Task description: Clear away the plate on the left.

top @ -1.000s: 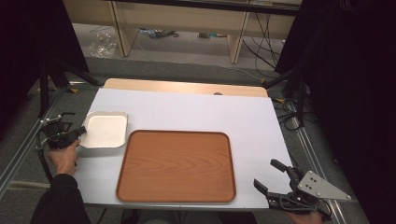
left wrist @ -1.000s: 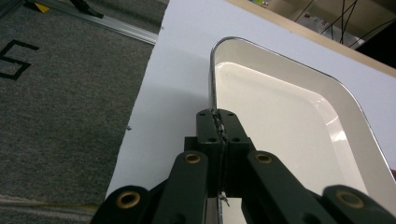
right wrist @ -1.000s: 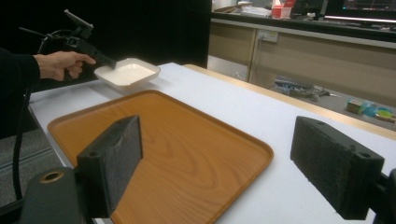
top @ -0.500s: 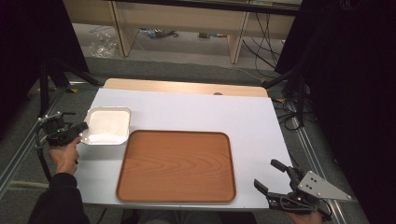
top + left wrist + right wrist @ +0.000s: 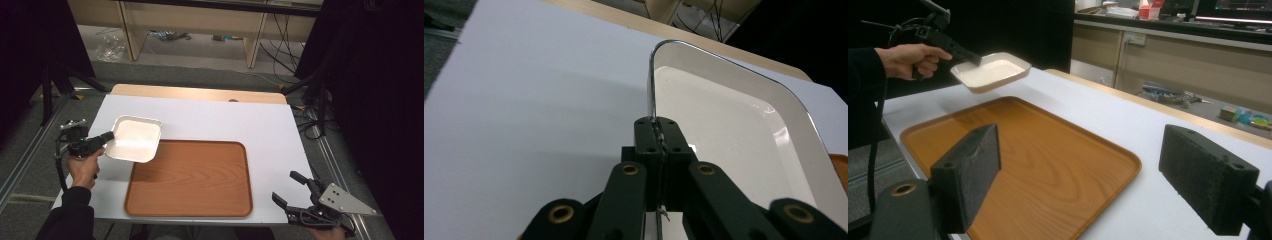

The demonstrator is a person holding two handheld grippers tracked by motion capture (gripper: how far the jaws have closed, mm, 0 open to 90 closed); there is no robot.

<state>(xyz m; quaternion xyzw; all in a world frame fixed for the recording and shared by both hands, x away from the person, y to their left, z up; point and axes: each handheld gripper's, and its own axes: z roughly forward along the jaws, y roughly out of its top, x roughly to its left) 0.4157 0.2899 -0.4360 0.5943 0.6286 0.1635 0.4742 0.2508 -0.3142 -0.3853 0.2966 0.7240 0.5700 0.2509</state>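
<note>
A white rectangular dish [image 5: 134,139] hangs in the air, its right edge over the left rim of the wooden tray [image 5: 195,180]. My left gripper [image 5: 107,136] is shut on the dish's left rim; the left gripper view shows the black jaws [image 5: 657,131] pinching that thin rim of the white dish [image 5: 729,135]. The right gripper view shows the white dish [image 5: 993,70] lifted clear of the wooden tray [image 5: 1038,150], with the left gripper [image 5: 970,57] holding it. My right gripper [image 5: 292,187] stands open at the table's front right corner, nothing between its pads [image 5: 973,165].
A white sheet [image 5: 260,125] covers the table; its wooden far edge [image 5: 200,93] shows behind. Low shelves [image 5: 200,25] and cables lie on the floor beyond. Dark curtains and stands flank both sides.
My left gripper has carried the dish up and to the right, from beside the tray to partly over its left rim. The right gripper has not moved.
</note>
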